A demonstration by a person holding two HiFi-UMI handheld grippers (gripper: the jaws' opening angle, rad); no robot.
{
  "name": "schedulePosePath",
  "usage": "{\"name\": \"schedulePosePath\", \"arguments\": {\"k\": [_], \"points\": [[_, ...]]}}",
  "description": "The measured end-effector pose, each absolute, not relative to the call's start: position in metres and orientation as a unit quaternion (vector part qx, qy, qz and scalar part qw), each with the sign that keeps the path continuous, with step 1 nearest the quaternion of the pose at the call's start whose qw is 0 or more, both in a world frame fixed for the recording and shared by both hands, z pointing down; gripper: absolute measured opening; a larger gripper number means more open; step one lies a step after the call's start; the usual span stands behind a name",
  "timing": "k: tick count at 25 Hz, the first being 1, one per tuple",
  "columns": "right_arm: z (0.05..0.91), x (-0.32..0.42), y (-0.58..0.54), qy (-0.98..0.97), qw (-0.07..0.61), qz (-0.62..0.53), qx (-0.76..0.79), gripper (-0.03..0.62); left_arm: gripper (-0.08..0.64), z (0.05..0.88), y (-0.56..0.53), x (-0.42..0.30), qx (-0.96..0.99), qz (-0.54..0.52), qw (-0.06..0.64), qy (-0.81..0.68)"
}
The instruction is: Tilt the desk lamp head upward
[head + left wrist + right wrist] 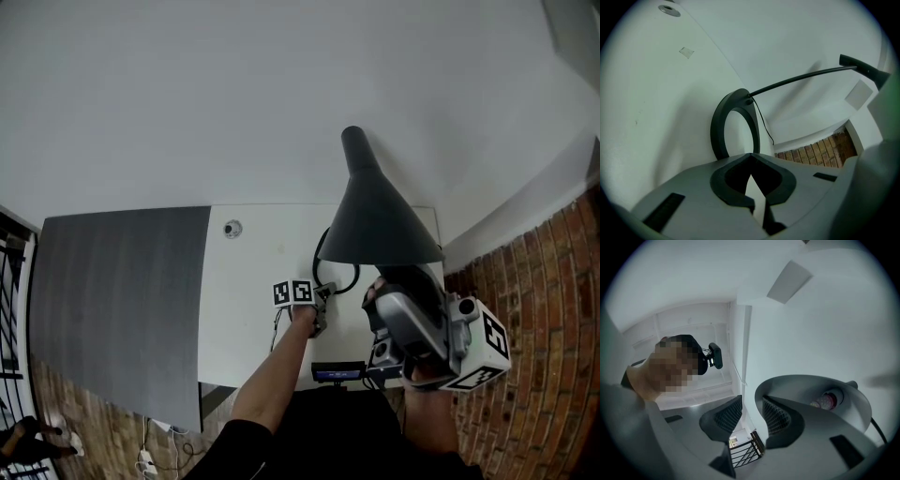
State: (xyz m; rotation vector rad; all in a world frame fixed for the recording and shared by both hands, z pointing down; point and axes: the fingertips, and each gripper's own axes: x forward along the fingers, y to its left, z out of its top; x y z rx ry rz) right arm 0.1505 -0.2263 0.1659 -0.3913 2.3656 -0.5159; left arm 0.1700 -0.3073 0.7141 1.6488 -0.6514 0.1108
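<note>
1. My left tongs (750,154) are pressed together on nothing. They sit low over the white desk (262,281) and point at the lamp's ring base (723,117), which is near their tips.
2. A thin stem (801,79) runs from the base up toward the right in the left gripper view.
3. My right tongs (751,413) are spread and aimed upward under the shade (815,385). The shade's rim edge sits in the gap beside one pad, and I cannot tell whether it touches.
4. A bulb (827,401) shows inside the shade.
5. In the head view the dark cone shade stands over the desk's right end, near the brick wall (534,394), its wide mouth just above my right tongs.
</note>
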Motion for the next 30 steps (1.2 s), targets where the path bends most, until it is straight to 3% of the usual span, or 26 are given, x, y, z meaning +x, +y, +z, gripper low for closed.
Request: {"name": "schedulePosePath", "arguments": {"k": [30], "points": [[0.153,0.155,-0.234,0.891,0.371,-0.221,-0.140,0.137,0.009,0.716,-0.305,0.173,0.718,0.071,0.629,-0.290]]}}
